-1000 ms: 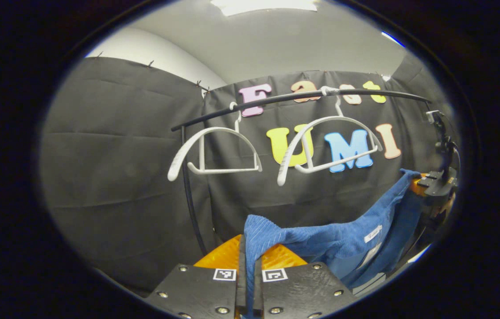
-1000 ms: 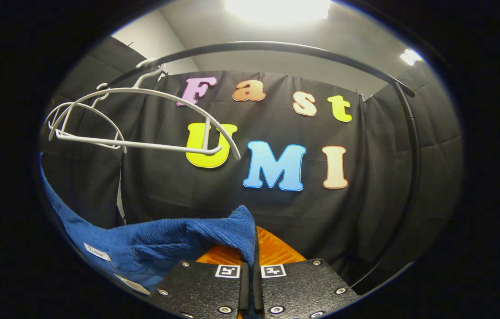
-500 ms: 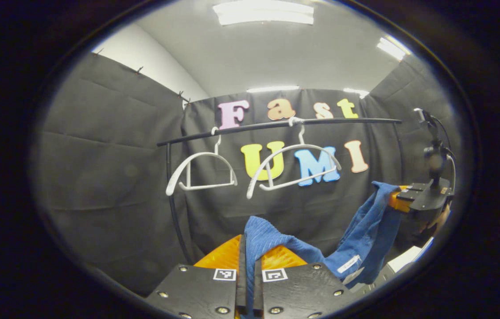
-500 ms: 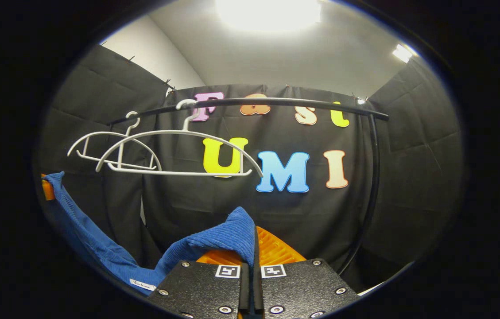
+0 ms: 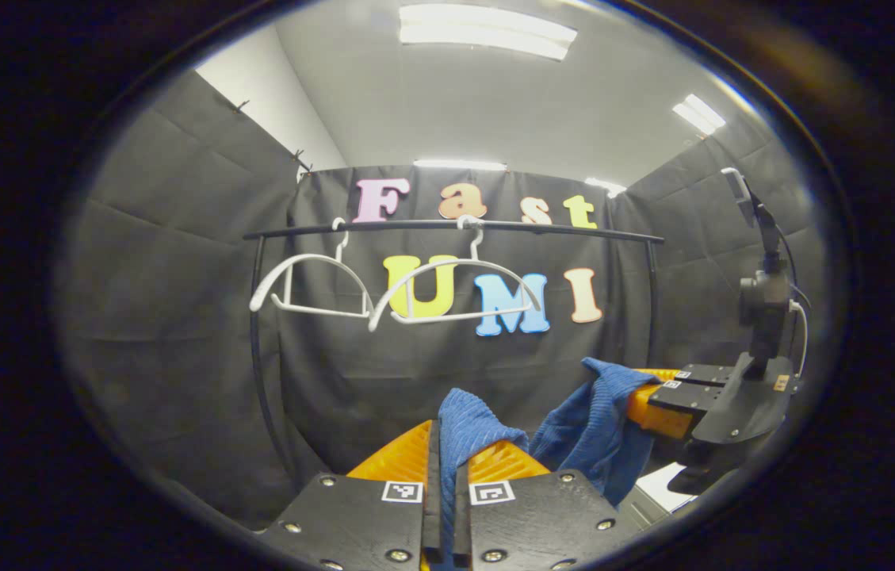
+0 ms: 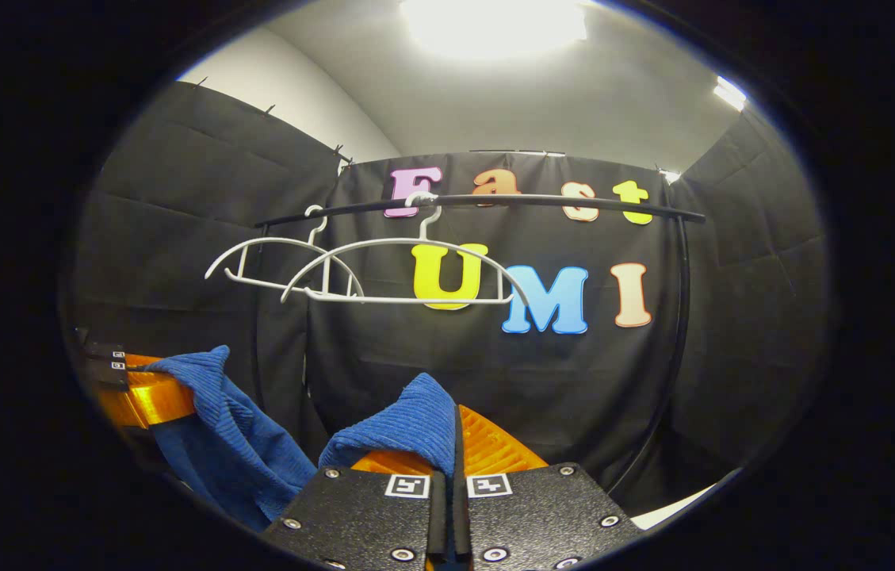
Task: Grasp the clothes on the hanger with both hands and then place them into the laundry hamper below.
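While the blue garment [image 5: 590,428] is clamped at one corner between the closed fingers of the left gripper [image 5: 445,476], its other corner is pinched by the closed right gripper [image 6: 447,468]. It is held sagging between them, well below two bare white hangers [image 6: 399,270] on the black rail [image 6: 495,202].

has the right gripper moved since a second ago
Yes. In the left gripper view the right gripper has dropped well below the rail and come closer, shut on the blue cloth.
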Demonstrator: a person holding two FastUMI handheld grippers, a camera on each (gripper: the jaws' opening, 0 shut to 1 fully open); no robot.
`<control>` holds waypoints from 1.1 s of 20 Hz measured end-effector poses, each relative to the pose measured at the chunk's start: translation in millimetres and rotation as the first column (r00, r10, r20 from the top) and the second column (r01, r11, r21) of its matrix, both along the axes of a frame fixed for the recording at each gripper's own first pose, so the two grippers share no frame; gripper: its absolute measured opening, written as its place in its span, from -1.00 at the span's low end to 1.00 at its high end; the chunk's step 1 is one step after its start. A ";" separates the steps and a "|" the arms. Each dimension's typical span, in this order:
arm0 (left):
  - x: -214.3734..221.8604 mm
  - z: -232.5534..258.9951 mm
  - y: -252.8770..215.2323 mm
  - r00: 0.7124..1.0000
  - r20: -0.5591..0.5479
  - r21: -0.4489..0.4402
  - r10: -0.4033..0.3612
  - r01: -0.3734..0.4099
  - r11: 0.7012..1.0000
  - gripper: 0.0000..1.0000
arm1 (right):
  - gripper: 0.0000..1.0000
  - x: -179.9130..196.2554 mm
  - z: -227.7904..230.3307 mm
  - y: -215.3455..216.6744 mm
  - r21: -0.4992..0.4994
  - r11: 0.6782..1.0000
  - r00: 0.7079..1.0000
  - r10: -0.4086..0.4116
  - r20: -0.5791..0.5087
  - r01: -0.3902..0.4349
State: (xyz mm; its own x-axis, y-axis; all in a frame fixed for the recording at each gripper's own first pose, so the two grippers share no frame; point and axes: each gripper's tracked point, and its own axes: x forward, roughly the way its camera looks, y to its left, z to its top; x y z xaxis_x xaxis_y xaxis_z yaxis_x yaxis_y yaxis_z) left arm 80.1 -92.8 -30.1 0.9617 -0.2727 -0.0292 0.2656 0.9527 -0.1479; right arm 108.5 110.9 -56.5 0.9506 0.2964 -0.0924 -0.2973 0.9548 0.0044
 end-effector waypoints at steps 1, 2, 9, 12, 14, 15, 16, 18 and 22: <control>1.6 -9.3 -8.6 1.000 -0.009 -0.004 -0.009 0.009 1.000 -0.87 | -0.94 -2.8 -10.8 1.7 0.000 1.000 1.000 0.007 -0.018 -0.007; 2.5 -17.3 -17.0 1.000 -0.017 -0.008 -0.017 0.017 1.000 -0.89 | -0.94 -5.9 -21.2 3.0 -0.004 1.000 0.999 0.020 -0.033 -0.020; -10.4 -98.9 -38.0 0.990 -0.135 -0.003 -0.028 0.028 1.000 -0.87 | -0.93 -42.4 -106.2 15.1 -0.003 0.997 0.982 0.077 -0.175 -0.078; -14.9 -148.9 -44.7 0.975 -0.220 0.028 -0.019 0.026 0.999 -0.89 | -0.92 -42.5 -142.4 14.1 -0.025 0.996 0.963 0.078 -0.258 -0.087; -12.3 -175.4 -44.8 0.961 -0.278 0.035 -0.005 0.016 0.999 -0.87 | -0.92 -39.0 -168.4 12.0 -0.055 0.995 0.949 0.063 -0.308 -0.084; -13.8 -188.0 -41.5 0.954 -0.299 0.041 0.003 0.009 0.999 -0.84 | -0.91 -43.4 -180.6 12.0 -0.064 0.994 0.943 0.059 -0.328 -0.084; -15.4 -198.5 -38.4 0.948 -0.319 0.053 0.010 0.008 0.999 -0.89 | -0.91 -46.7 -193.4 10.9 -0.070 0.994 0.935 0.055 -0.350 -0.085; -25.7 -218.4 -35.3 0.934 -0.357 0.083 0.020 0.011 0.996 -0.89 | -0.91 -59.4 -215.1 10.1 -0.086 0.992 0.918 0.049 -0.394 -0.090; -32.3 -266.5 -41.3 0.897 -0.441 0.124 0.029 0.029 0.992 -0.89 | -0.87 -68.7 -256.9 2.3 -0.130 0.987 0.870 0.022 -0.493 -0.098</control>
State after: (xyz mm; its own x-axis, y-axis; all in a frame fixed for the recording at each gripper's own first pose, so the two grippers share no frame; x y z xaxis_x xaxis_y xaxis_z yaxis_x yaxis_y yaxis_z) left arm 47.8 -134.1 -296.6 0.8418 -0.2388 -0.4841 0.2003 0.9710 -0.1308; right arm 39.8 113.2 -313.4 0.7529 0.2983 -0.5867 -0.3503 0.9363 0.0266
